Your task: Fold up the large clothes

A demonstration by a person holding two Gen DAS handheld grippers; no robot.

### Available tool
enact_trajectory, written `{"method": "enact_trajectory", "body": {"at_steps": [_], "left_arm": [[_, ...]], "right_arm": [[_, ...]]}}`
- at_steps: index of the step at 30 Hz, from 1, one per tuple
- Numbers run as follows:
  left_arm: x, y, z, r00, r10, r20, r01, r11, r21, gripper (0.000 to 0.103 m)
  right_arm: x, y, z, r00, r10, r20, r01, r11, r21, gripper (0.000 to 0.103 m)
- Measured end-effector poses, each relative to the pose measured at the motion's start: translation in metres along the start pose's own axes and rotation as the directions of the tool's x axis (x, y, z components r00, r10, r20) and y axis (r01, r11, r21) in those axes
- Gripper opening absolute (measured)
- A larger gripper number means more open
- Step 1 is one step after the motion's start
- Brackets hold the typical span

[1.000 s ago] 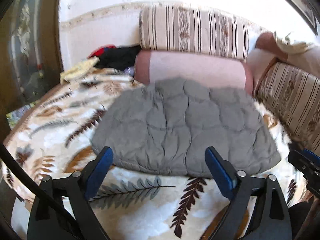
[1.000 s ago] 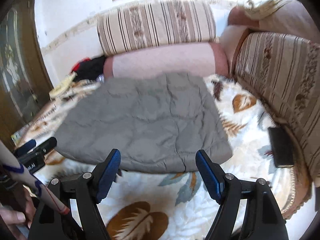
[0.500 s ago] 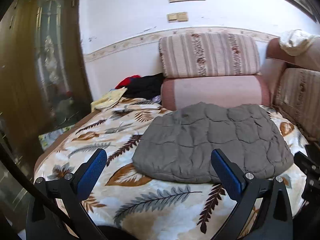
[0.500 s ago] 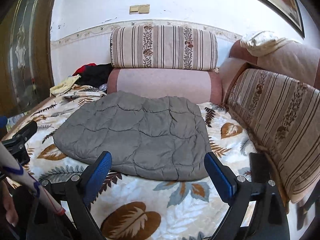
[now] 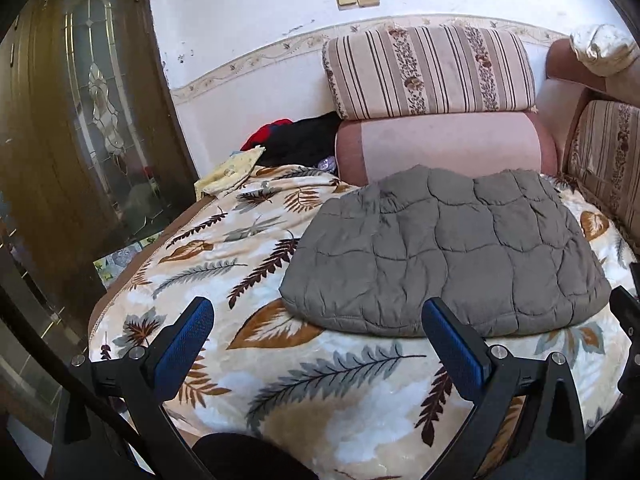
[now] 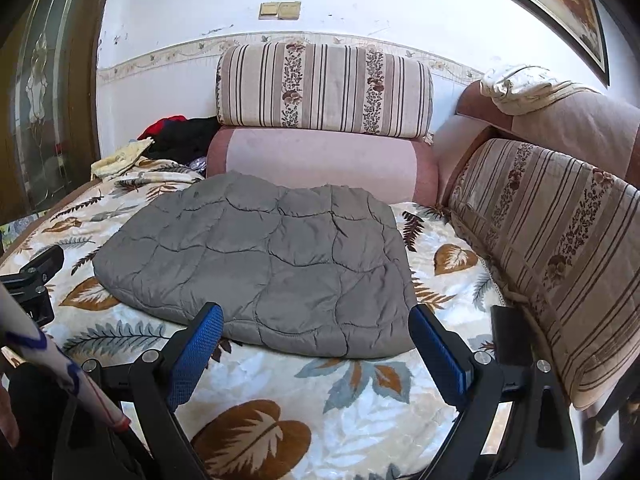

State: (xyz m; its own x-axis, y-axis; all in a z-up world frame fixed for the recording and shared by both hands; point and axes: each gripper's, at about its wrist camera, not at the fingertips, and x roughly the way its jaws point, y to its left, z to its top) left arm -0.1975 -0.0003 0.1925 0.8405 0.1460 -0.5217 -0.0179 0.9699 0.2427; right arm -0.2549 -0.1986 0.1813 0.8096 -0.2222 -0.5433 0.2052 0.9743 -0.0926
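A: Bedding? Leaf-print blanket (image 5: 280,380) covers the bed; feather and leaf motifs in brown, grey and orange on cream.

B: Confirmed. At the far edge a pink bolster (image 6: 320,160) lies along the wall, with a striped floral cushion (image 6: 324,88) stacked on it, touching.

A: Right side: a second striped cushion (image 6: 560,248) runs along the blanket's edge. A cream cloth (image 6: 520,88) is draped on the pink backrest above it.

B: Far-left corner: a pile of black and red clothes (image 5: 296,138), with a pale yellow cloth (image 5: 230,170) just beside it.

A: Left: wooden door with a leaded glass panel (image 5: 104,108). Wall: double light switch (image 6: 280,9), picture frame partly cut off above.
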Motion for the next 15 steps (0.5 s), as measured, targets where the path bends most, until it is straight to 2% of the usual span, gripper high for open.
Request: {"method": "enact_trajectory", "body": {"at_steps": [15], "left_arm": [[0.004,-0.014,-0.004,0.999,-0.03,-0.017,0.03,0.999,0.045,0.103]], "right_arm": [[0.009,0.004,-0.004,1.0,-0.02,-0.018,0.02,0.999,-0.026,0.097]]}}
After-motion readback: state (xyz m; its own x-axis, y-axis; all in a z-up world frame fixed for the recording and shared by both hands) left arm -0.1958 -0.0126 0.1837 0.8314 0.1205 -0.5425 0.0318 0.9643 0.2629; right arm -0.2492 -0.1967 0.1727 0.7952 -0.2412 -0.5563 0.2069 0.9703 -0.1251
